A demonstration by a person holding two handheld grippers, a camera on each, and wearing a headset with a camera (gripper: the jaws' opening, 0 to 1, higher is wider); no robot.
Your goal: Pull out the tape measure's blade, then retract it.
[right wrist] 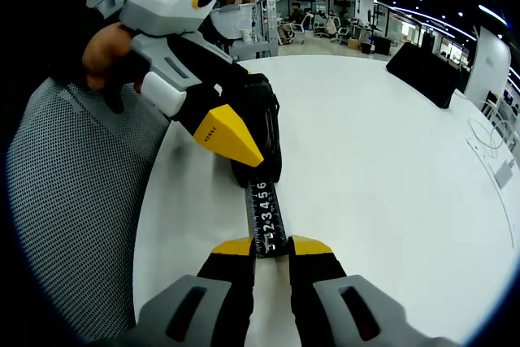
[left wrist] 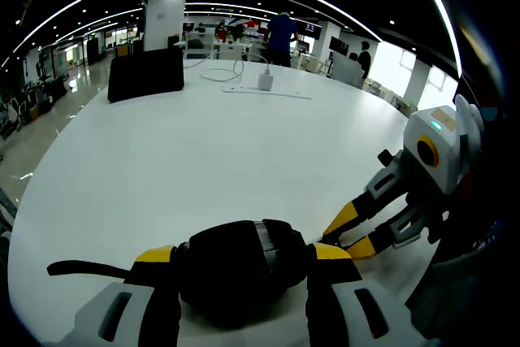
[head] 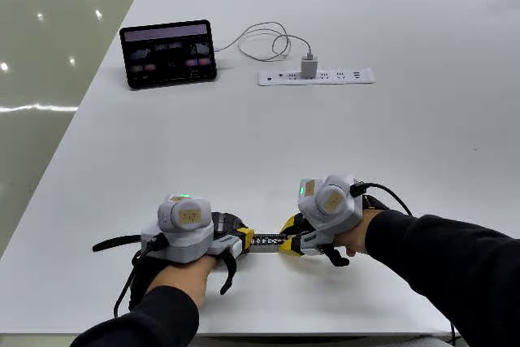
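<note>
Tape measure [left wrist: 244,274]: black case rests by the near edge of the table [head: 341,144], clamped between the left gripper's [left wrist: 242,253] jaws. Blade [right wrist: 264,213] is out a short length to the right, its end pinched by the right gripper [right wrist: 272,247]. Step in hand: pull-out, early stage. Next move likely calls for drawing the right gripper rightward, blade straight, case held firm.

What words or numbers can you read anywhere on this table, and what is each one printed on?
"1 2 3 4 5 6": numbers printed along the blade pulled out of the tape measure.
On the tablet screen: coloured tiles, text too blurred to read.
On the power strip: markings too small to read.
</note>
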